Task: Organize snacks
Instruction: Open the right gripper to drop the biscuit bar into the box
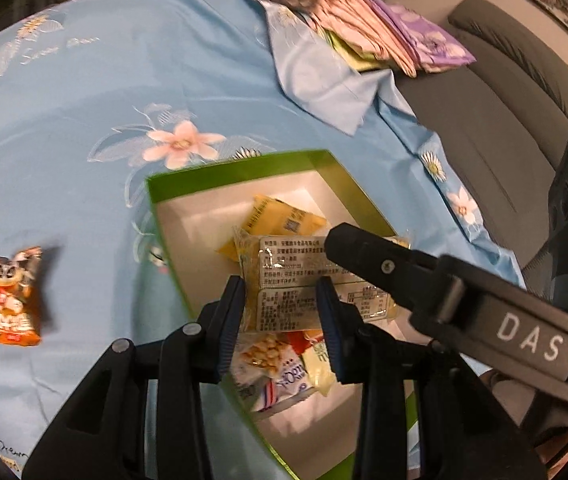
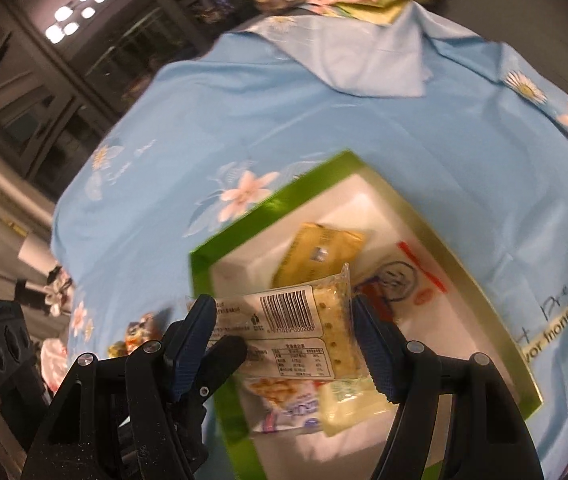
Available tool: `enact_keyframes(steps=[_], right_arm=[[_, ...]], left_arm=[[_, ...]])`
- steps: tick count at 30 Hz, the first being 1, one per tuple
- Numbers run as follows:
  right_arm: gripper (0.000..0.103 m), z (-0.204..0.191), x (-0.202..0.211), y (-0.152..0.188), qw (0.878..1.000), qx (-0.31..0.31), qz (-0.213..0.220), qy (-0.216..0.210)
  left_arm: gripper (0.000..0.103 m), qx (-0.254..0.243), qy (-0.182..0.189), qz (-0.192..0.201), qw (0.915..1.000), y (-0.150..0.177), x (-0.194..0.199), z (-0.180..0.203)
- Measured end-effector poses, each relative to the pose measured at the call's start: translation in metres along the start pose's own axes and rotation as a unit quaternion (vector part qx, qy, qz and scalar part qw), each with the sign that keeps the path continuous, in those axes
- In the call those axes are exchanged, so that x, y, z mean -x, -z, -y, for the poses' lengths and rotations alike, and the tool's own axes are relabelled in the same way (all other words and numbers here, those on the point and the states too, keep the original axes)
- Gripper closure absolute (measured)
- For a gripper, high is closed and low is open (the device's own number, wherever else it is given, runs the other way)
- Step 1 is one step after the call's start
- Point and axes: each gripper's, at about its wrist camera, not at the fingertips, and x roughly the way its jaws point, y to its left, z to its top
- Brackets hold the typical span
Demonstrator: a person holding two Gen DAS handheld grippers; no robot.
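Off to the left of the left hand-held gripper (image 1: 280,312), an orange snack packet (image 1: 8,300) is left lying on the blue cloth. Between its fingers a clear-wrapped cracker pack (image 1: 304,280) is clamped, held over the green box (image 1: 244,168). Further right, the right hand-held gripper (image 2: 284,340) is kept spread around that same pack, not pinching it.

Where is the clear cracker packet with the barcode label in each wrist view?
Left wrist: clear cracker packet sits low centre, clamped in the left gripper, over the green box.
Right wrist: packet low centre, between the right gripper's fingers, barcode up.
Shared landmark: the yellow packet inside the box.
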Motion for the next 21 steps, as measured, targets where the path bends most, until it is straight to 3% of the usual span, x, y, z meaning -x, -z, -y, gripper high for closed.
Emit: enact_keyframes(steps=[12,21], right_arm=[[0.031,0.017,-0.009,0.003,0.998,-0.023,-0.016,0.059],[0.023,0.007,0.004,0.003,0.998,-0.003,0.01,0.058]], left_arm=[[0.067,0.002,0.012,-0.031,0.9994,0.005,-0.019,0.009],[0.052,0.022,0.03,-0.007,0.9993,0.001,0.009,-0.01]])
